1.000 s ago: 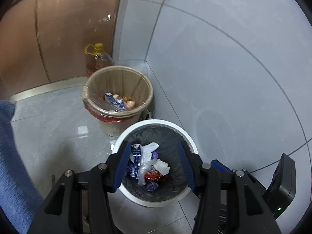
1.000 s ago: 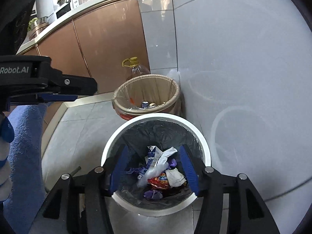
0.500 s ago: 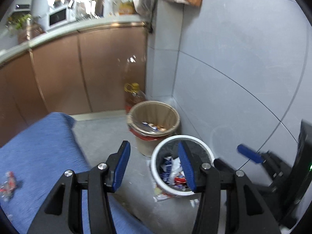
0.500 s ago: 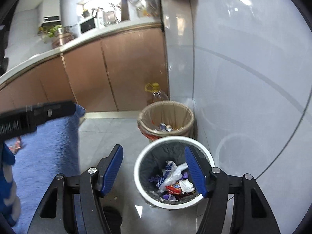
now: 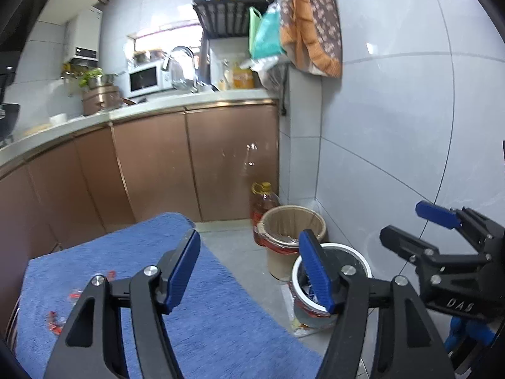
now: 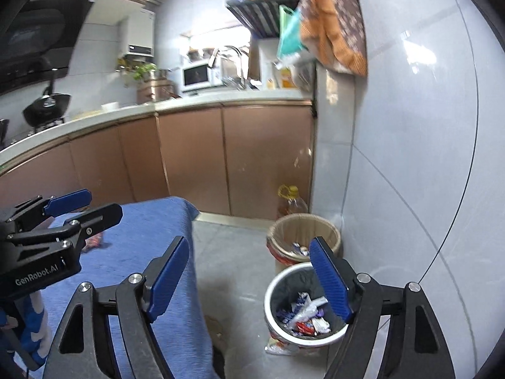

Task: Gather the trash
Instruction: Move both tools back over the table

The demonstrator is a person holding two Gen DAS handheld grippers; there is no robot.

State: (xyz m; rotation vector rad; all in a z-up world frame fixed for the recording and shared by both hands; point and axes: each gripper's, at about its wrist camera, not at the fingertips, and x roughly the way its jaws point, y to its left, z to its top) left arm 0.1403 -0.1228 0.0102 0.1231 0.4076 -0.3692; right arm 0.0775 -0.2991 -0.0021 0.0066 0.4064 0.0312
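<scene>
My left gripper (image 5: 249, 267) has its blue pads spreading wider, nothing between them. My right gripper (image 6: 249, 276) is opening too, jaws wide, and it is empty as well. Through the right fingers I see the white-rimmed bin (image 6: 304, 308) on the floor, black liner inside, wrappers and crumpled scraps (image 6: 303, 314) piled in it. One flattened wrapper (image 6: 279, 344) lies on the tiles against its base. Just behind it stands the tan bin (image 6: 304, 232) with a red band, also holding litter, and behind that an oil bottle (image 6: 290, 202) in the wall corner. To my left lies the blue cloth (image 5: 195, 315), and on it red scraps (image 5: 55, 322) near its far left edge, well apart from both bins. Brown cabinets (image 5: 189, 161) run behind.
</scene>
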